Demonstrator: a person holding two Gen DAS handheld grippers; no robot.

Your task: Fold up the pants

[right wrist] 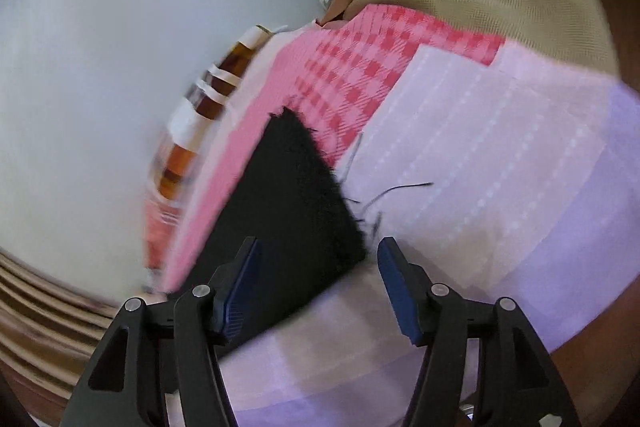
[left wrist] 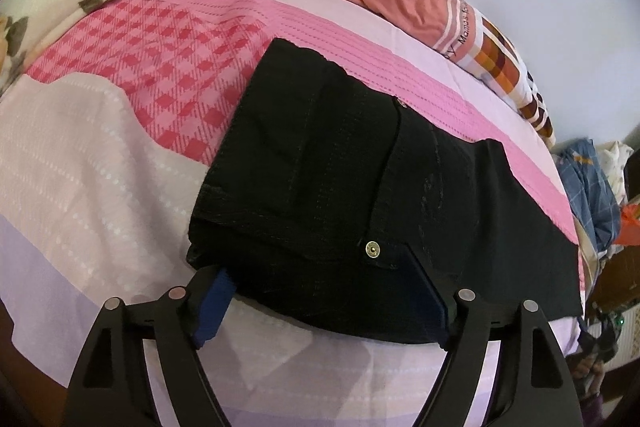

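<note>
Currently, the pants (left wrist: 344,183) lie folded on the bed (left wrist: 100,163), waistband end nearest you, with one leg trailing off to the right of the snap button (left wrist: 373,249). Your left gripper (left wrist: 324,303) is spread wide around that waistband edge, its pads on either side of the stacked layers and not pinching them. If you close too shallow, you may catch only the top layer and the fold will peel apart on lifting. Your right gripper (right wrist: 318,287) is also wide and holds nothing. The right view alone shows the frayed hem (right wrist: 320,183) with loose threads just beyond the right pad; these could snag. That view is blurred. Only the left view shows the button and the full stack.
</note>
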